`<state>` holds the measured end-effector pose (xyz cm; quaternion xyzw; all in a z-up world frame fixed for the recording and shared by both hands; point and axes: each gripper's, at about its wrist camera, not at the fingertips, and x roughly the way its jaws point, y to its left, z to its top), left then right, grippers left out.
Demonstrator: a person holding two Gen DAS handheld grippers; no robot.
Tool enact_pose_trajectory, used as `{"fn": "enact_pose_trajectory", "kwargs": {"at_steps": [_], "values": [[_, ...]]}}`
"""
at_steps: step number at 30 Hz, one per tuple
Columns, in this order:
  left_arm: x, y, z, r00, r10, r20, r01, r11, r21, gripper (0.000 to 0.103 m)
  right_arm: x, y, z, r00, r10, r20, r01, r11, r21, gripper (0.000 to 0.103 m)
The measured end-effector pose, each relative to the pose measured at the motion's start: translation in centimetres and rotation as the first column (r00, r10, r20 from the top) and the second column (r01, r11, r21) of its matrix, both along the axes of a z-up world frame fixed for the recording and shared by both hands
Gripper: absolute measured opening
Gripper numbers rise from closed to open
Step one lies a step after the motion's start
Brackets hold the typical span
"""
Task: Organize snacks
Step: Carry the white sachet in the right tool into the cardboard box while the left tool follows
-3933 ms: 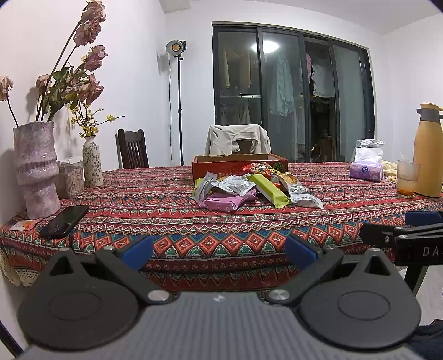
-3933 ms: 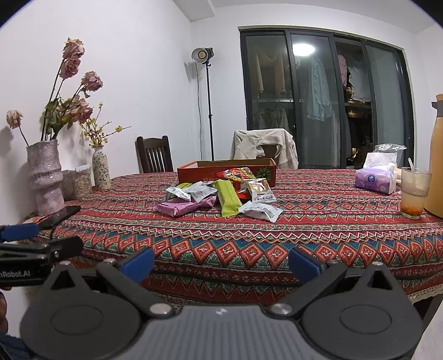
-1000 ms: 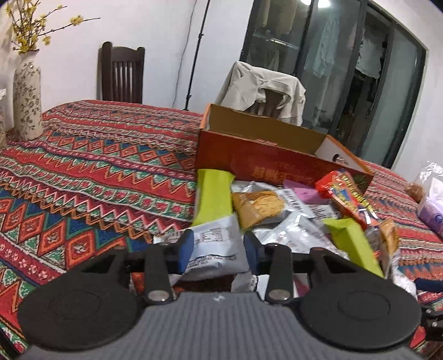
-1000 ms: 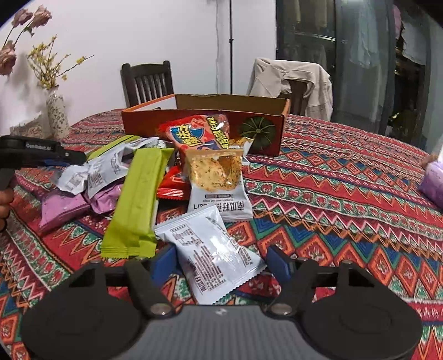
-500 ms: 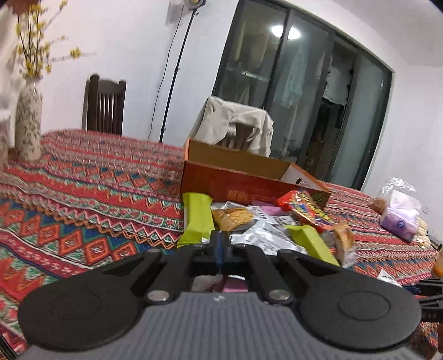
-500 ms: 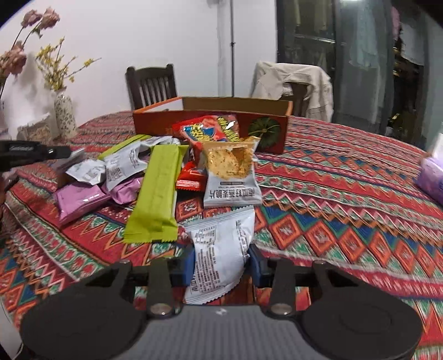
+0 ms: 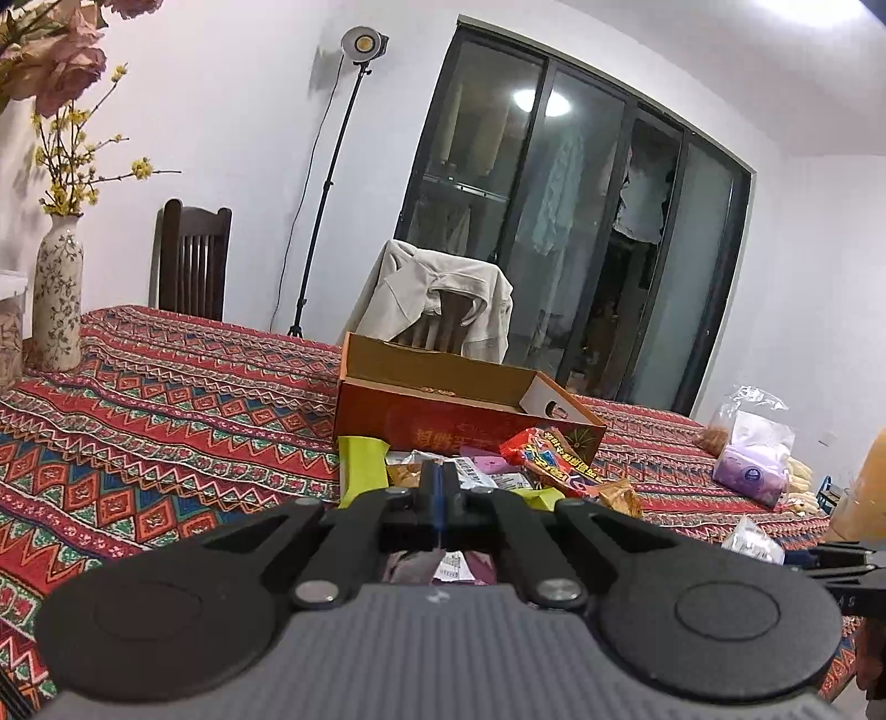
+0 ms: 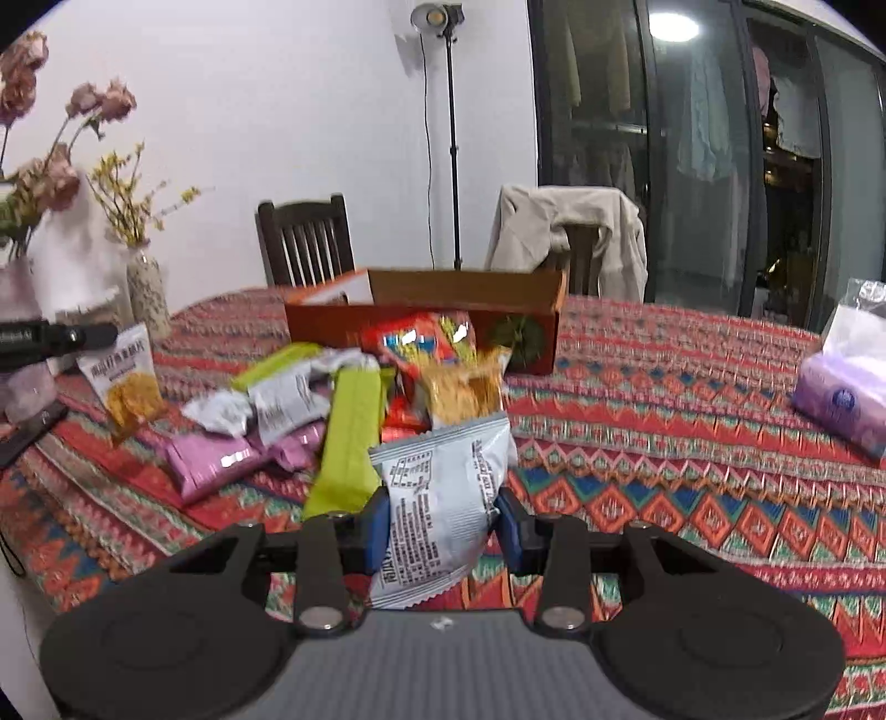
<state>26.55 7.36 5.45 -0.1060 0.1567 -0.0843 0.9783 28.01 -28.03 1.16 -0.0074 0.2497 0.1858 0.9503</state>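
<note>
Two grippers, left (image 7: 439,501) and right (image 8: 443,523), each pinch a snack packet (image 8: 440,498)

White walls enclose a dining room where a table (image 7: 166,399) under a red patterned cloth fills the foreground. A dark wooden chair (image 7: 191,260) stands against the wall; a second chair wears a pale jacket (image 7: 437,299). A studio lamp (image 7: 362,41) on a thin stand glows beside dark glass sliding doors (image 7: 570,221) reflecting a ceiling light (image 7: 540,102).
</note>
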Motion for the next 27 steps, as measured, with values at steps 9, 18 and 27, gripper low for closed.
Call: {"fn": "enact_pose_trajectory", "kwargs": {"at_steps": [9, 18, 27], "values": [[6.7, 0.8, 6.2, 0.991, -0.124, 0.059, 0.123, 0.992, 0.02, 0.001, 4.5, -1.0, 3.7, 0.998, 0.036, 0.045, -0.039, 0.997, 0.06, 0.038], [25.0, -0.8, 9.3, 0.989, -0.146, -0.013, 0.147, 0.985, 0.089, 0.001, 21.2, -0.1, 9.4, 0.996, 0.086, -0.007, -0.086, 0.994, 0.073, 0.038], [41.4, -0.7, 3.6, 0.983, -0.071, -0.168, 0.086, 0.992, 0.087, 0.001, 41.5, 5.5, 5.3, 0.973, -0.033, -0.229, 0.022, 0.998, -0.05, 0.039]]}}
